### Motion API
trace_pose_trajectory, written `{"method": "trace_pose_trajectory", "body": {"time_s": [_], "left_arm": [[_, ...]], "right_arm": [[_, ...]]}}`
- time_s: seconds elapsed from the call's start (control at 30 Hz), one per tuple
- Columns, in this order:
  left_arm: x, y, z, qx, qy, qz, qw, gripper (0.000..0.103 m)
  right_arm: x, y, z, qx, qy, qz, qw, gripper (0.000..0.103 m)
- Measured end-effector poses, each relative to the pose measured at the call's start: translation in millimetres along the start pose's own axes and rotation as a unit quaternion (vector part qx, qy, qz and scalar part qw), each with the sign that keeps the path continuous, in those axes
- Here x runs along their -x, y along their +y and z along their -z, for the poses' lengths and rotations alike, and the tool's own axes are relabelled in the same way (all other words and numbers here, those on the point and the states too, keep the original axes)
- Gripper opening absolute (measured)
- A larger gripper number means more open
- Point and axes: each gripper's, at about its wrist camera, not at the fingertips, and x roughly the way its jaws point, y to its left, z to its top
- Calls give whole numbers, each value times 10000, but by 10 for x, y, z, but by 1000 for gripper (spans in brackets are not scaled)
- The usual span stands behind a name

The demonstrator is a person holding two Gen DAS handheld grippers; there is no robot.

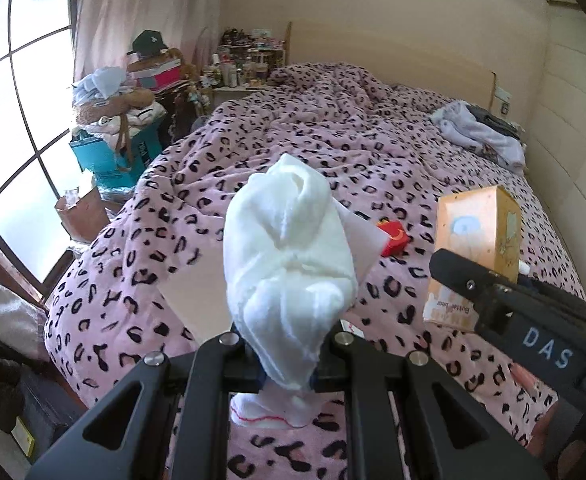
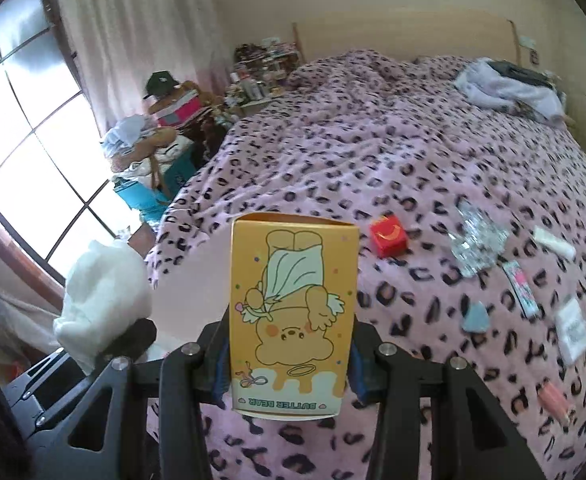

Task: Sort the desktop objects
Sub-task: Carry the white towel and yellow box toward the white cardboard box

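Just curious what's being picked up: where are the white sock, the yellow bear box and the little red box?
white sock [image 1: 289, 268], left wrist view, bundled middle.
yellow bear box [image 2: 293, 312], right wrist view, printed front.
little red box [image 2: 388, 236], right wrist view, front face.

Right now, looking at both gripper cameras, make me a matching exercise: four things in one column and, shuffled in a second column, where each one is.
Things:
1. white sock bundle
2. yellow Butter Bear box
3. small red box
4. grey-white clothes pile

Places:
A. lying loose on the middle of the leopard-print bedspread
B. clamped in the right gripper
C. at the far end of the bed near the headboard
D. clamped in the left gripper

Pairs: 1-D, 2-B, 3-A, 4-C
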Motion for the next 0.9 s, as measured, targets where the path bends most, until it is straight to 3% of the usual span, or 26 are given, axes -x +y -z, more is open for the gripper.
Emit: {"method": "trace_pose_trajectory", "body": {"time_s": [0.43,0.9], "left_arm": [[-397,407,-282,279,159,95,9994,15],[-787,436,-166,304,503,187,9981,15]], "right_arm": [[-551,502,-410,265,267,-364,9986,45],[-972,515,-300,321,779,-444,9955,45]]}}
